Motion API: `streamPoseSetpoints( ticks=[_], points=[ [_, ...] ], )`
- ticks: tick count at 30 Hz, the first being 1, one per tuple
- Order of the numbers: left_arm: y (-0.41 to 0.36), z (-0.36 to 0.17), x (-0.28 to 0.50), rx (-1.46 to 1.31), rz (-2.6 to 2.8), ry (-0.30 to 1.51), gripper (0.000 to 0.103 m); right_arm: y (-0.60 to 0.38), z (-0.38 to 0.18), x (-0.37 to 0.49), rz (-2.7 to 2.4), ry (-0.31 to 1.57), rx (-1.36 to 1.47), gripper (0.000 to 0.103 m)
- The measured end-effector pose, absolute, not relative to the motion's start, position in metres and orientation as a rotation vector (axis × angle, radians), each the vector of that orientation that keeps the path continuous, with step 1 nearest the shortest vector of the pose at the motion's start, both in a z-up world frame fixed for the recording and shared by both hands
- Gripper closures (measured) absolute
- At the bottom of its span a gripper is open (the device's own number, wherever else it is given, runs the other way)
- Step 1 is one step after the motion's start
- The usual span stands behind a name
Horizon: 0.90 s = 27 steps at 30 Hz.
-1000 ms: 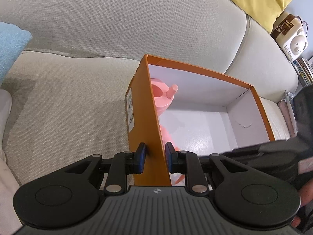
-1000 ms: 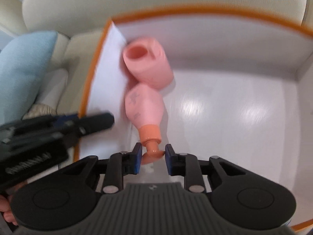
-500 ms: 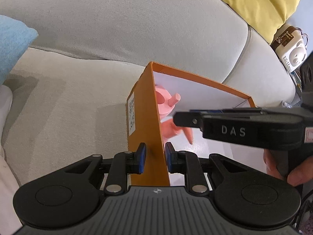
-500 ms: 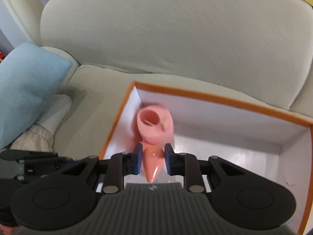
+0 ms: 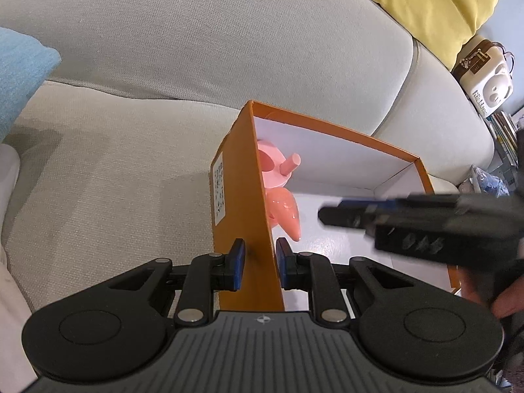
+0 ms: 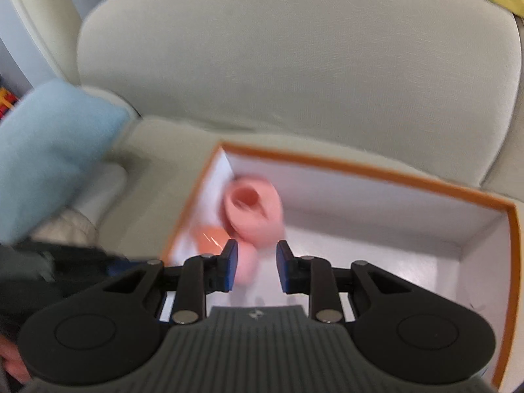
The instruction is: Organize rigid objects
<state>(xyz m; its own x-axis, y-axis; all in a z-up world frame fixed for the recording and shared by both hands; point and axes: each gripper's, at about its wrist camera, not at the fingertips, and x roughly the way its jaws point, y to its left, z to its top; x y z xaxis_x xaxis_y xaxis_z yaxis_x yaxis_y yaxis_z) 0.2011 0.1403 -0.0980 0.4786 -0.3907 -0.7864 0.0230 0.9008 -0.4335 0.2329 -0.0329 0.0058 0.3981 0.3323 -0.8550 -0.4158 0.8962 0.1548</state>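
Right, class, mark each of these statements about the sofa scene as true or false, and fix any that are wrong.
1. The left gripper straddles a side wall of the orange box. True.
2. The box sits on a wooden table. False: it rests on the beige sofa.
3. The right gripper is clamped on a pink toy. False: its jaws stand apart above the box, with nothing visibly pinched between them.
4. Pink objects lie inside the box against the wall that the left gripper straddles. True.
5. A yellow cushion lies inside the box. False: it sits on top of the sofa back, at upper right in the left wrist view.
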Motion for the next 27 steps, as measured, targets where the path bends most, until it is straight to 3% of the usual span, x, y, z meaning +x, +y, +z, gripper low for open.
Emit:
streamPoseSetpoints(
  ticks=[4,17,27],
  points=[
    [0.140,-0.098,0.201,-0.392,-0.261,1.046,0.083,-0.027,-0.018,0.239,0.463,1.108,-0.174,0.077],
    [0.141,-0.098,0.201,-0.393,-0.265,1.048,0.083,0.007,-0.048,0.273,0.592,0.976,-0.572,0.081],
    [0.137,-0.099,0.203,-0.388,-0.257,1.050,0.083,0.001,-0.051,0.272,0.743,0.998,-0.539,0.080]
  ],
)
